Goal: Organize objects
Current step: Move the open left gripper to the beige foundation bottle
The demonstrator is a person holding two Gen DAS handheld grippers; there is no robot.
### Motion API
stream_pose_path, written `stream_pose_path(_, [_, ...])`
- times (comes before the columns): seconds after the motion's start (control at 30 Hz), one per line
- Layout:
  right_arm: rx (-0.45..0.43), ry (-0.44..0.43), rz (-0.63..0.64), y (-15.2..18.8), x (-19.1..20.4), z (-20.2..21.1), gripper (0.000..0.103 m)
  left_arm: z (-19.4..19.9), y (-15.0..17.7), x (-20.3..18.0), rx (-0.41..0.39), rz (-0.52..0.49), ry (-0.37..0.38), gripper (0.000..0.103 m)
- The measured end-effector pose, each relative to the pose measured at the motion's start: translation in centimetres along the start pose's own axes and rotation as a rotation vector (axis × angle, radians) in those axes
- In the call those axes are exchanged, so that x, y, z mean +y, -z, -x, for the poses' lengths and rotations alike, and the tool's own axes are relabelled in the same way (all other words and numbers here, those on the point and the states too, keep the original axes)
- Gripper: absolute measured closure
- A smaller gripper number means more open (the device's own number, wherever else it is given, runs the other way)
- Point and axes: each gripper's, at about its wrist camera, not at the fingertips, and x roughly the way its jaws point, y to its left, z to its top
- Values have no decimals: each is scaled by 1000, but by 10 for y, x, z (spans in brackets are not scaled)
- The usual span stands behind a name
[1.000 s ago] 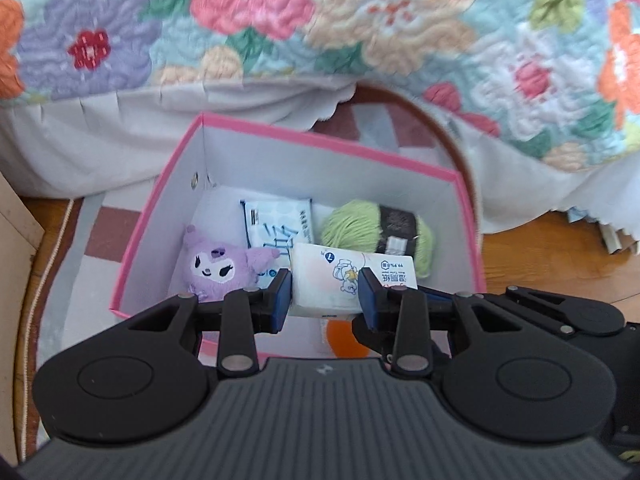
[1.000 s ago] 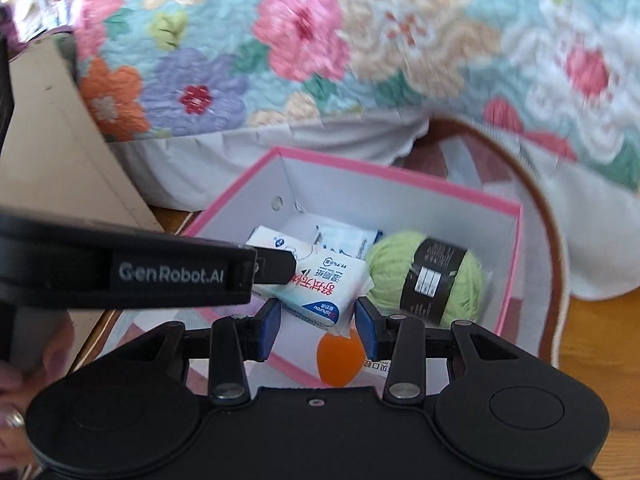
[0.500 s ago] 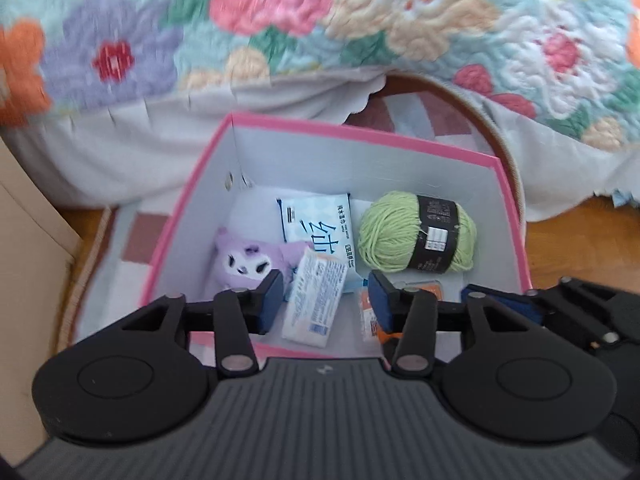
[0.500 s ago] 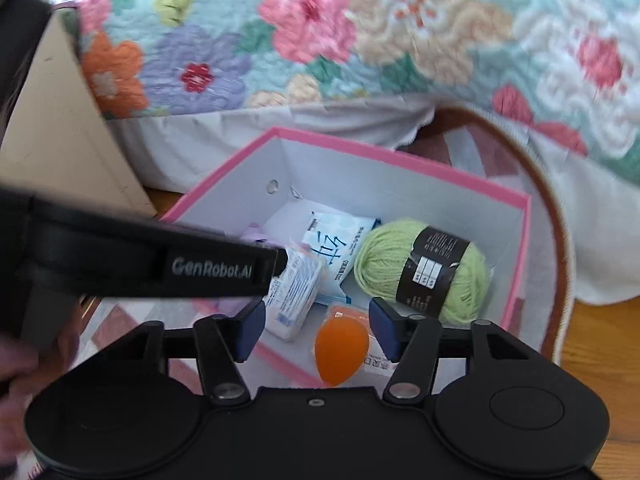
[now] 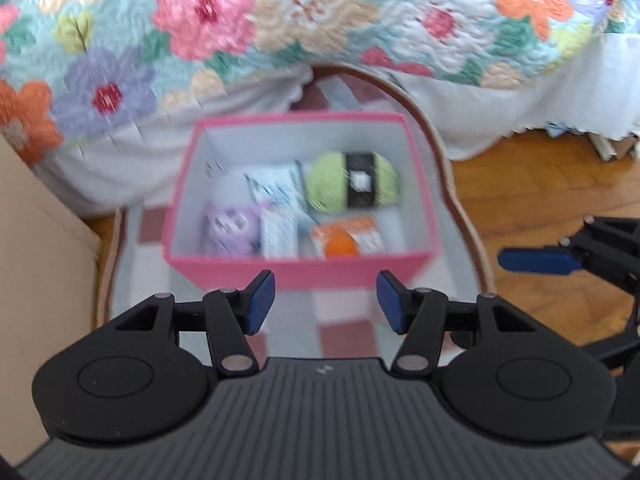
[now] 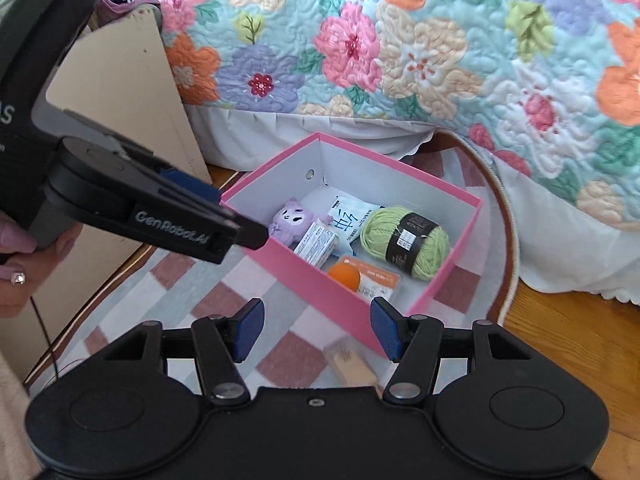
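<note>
While both our tools hang over the rug, the left tool (image 5: 326, 306) just opened wider, nothing in it. Right tool (image 6: 316, 330) is wide and empty too, and the pink box (image 6: 304, 276) holds the yarn (image 6: 404, 240).

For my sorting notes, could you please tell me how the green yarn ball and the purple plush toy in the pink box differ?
The green yarn ball is larger, round, and wrapped in a black label band; the purple plush toy is smaller, has a face and ears, and carries no band. The yarn lies by the box's right wall, the plush at the left. Both look soft and lie inside the pink box.
</note>
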Motion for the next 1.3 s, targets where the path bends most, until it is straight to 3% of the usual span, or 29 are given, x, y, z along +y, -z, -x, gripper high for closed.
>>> stream_pose_path(0.17, [-20,-29,44,12,6,35,39,19,25,-27,28,-8,28,47])
stream_pose_path(0.33, [-16,-37,73,27,7,55,38,32,43,-56,-18,-73,-59,44])
stream_pose_path(0.53, [17,-49,86,49,-2,56,38,22,54,-78,5,-93,-63,41])
stream_pose_path(0.83, [45,-90,128,85,-18,29,32,-31,60,-84,66,-31,-50,40])
stream_pose_path(1.1, [90,-49,213,108,-19,-23,32,-92,71,-77,111,102,10,40])
stream_pose_path(1.2, [79,-46,234,113,-19,-39,32,-111,73,-76,88,119,-14,40])
stream_pose_path(1.3, [60,-114,174,113,-26,-53,31,-124,70,-74,35,111,-41,40])
